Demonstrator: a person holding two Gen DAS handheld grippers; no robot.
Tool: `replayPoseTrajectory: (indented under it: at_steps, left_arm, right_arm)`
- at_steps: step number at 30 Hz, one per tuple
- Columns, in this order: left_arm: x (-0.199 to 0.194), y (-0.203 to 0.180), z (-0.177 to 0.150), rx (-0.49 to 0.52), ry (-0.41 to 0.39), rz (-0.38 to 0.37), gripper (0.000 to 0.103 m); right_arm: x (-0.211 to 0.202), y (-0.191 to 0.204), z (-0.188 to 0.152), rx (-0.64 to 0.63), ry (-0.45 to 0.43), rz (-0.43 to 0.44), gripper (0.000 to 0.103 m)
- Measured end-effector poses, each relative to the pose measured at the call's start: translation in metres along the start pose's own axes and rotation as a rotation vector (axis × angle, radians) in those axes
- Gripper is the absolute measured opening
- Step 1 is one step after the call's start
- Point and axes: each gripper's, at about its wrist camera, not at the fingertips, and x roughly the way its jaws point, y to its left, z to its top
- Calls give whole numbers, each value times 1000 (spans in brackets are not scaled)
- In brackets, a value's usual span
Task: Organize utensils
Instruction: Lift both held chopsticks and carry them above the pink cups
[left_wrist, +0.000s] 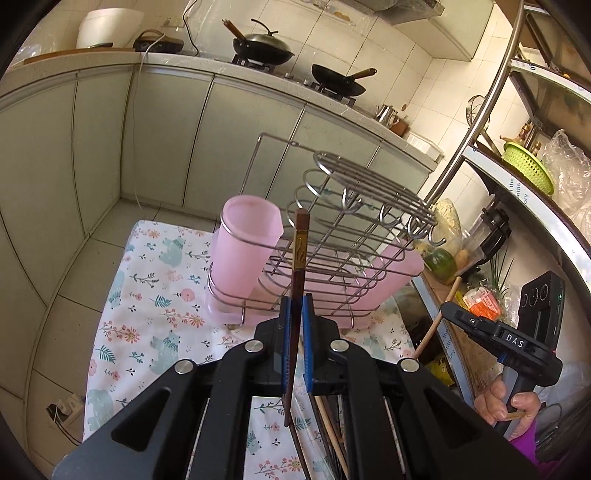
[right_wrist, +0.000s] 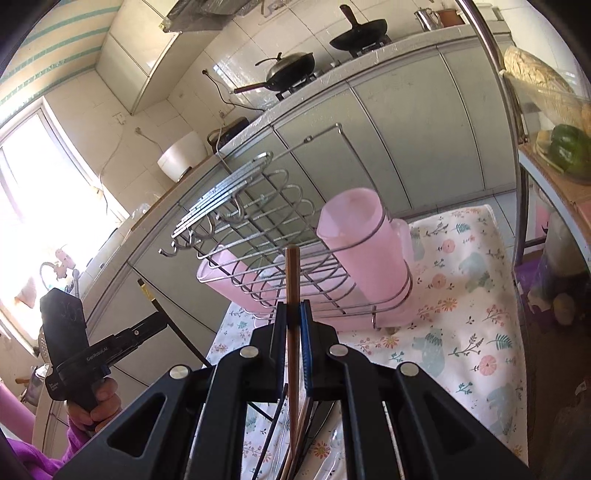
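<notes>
My left gripper (left_wrist: 296, 303) is shut on a dark brown chopstick (left_wrist: 298, 251) with a gold band, its tip raised toward the wire rack (left_wrist: 351, 206). A pink cup (left_wrist: 247, 240) stands in the rack's left ring. My right gripper (right_wrist: 293, 311) is shut on a light brown chopstick (right_wrist: 292, 273), also in front of the rack (right_wrist: 258, 221) and left of the pink cup (right_wrist: 365, 236). Each gripper shows in the other's view: the right gripper (left_wrist: 448, 308) at the right and the left gripper (right_wrist: 160, 319) at the left. Several more chopsticks (right_wrist: 273, 435) lie below the grippers.
The rack stands over a pink tray (left_wrist: 399, 273) on a table with a floral cloth (left_wrist: 147, 288). A metal shelf (left_wrist: 517, 192) with a green basket (left_wrist: 528, 166) and a green pepper (right_wrist: 569, 147) is close on the right. The kitchen counter with woks (left_wrist: 264, 46) runs behind.
</notes>
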Motion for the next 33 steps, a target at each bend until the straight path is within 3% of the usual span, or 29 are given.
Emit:
replayPoseTrajectory:
  at_steps: [23, 33]
  left_arm:
    - [-22, -12, 20, 22, -97, 9, 5]
    - [-38, -19, 43, 37, -161, 0, 5]
  right_arm:
    - [-33, 11, 34, -56, -104, 9, 7]
    - [-54, 24, 72, -104, -180, -10, 7]
